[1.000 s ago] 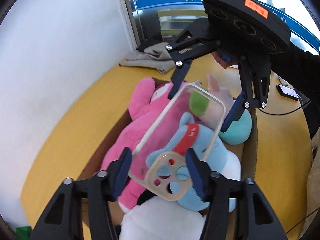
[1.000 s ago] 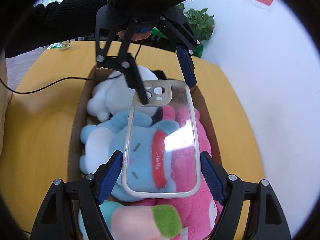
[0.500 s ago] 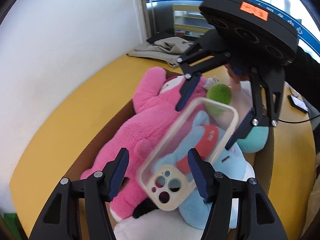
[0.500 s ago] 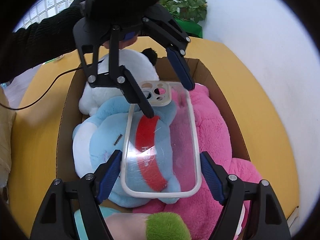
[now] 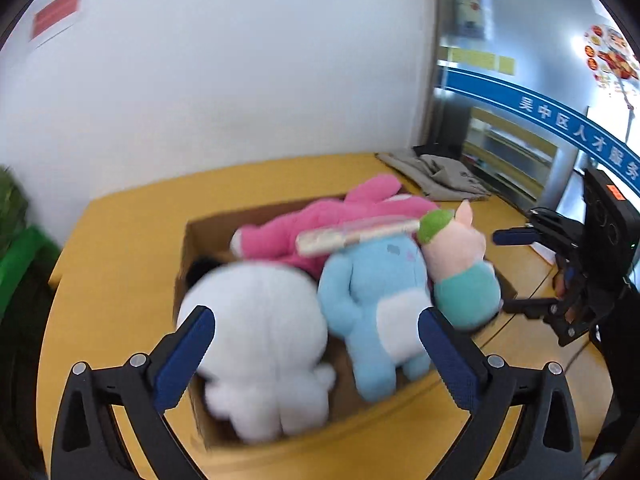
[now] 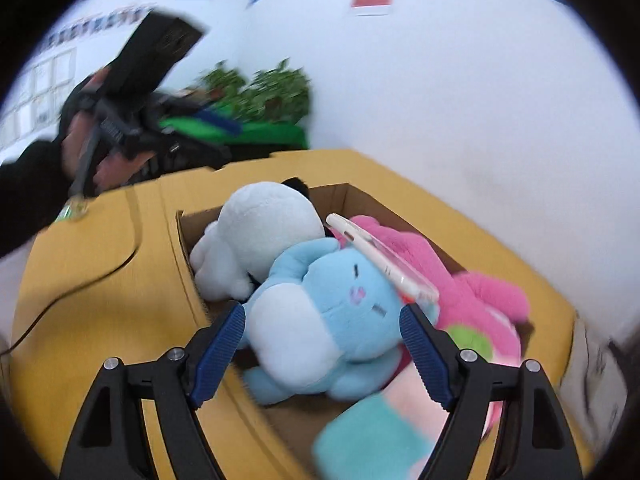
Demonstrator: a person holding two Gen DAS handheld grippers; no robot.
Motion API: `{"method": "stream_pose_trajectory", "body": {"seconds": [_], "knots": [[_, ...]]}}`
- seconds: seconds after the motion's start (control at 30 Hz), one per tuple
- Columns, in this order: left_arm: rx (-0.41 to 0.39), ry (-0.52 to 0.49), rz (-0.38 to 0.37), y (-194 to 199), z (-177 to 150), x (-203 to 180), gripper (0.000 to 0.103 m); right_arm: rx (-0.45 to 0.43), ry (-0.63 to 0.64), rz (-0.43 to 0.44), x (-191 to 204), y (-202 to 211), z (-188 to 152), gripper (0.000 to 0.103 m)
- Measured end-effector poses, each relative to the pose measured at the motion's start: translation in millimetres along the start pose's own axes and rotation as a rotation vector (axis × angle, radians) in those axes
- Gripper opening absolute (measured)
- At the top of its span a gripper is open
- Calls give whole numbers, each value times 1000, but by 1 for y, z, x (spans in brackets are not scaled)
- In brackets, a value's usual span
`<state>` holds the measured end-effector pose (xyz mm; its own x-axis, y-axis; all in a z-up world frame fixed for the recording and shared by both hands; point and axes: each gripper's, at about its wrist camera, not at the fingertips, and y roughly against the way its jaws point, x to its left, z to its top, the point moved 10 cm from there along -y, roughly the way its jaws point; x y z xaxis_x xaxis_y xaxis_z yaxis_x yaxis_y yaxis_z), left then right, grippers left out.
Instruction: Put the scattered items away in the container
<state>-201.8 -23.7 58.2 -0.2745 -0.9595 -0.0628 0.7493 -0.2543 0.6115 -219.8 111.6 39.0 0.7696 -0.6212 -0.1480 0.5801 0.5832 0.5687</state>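
A clear phone case [image 5: 356,236] lies tilted on the plush toys in the cardboard box [image 5: 208,224], touching neither gripper. The box holds a white plush [image 5: 256,332], a blue one [image 5: 376,292], a pink one [image 5: 320,216] and a pig [image 5: 460,260]. My left gripper [image 5: 316,344] hangs back from the box's near end, its jaws opening wide with nothing gripped. My right gripper [image 6: 322,340] stands at the other end, its jaws opening and empty, in front of the blue plush [image 6: 320,312]. The right wrist view shows the case [image 6: 380,260] edge-on.
The box sits on a yellow table [image 5: 120,260] against a white wall. A grey cloth [image 5: 436,176] lies at the far corner. A black cable [image 6: 80,284] runs across the tabletop. A green plant [image 6: 256,92] stands behind the person's hand [image 6: 80,148].
Both grippers have let go of the phone case and pulled back from each other. The case now rests on the plush toys. The left jaws have spread much wider.
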Motion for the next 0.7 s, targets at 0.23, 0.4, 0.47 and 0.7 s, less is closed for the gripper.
{"method": "stream_pose_trajectory", "body": {"seconds": [0.23, 0.4, 0.47, 0.7], "knots": [[26, 115, 166, 27, -68, -8, 103, -50, -349, -160, 8, 60, -55, 80], [12, 246, 215, 44, -95, -17, 103, -111, -494, -232, 24, 85, -64, 80], [5, 295, 231, 49, -104, -21, 103, -97, -553, -252, 31, 91, -72, 80], [33, 237, 280, 53, -118, -43, 103, -66, -618, -429, 44, 115, -103, 80]]}}
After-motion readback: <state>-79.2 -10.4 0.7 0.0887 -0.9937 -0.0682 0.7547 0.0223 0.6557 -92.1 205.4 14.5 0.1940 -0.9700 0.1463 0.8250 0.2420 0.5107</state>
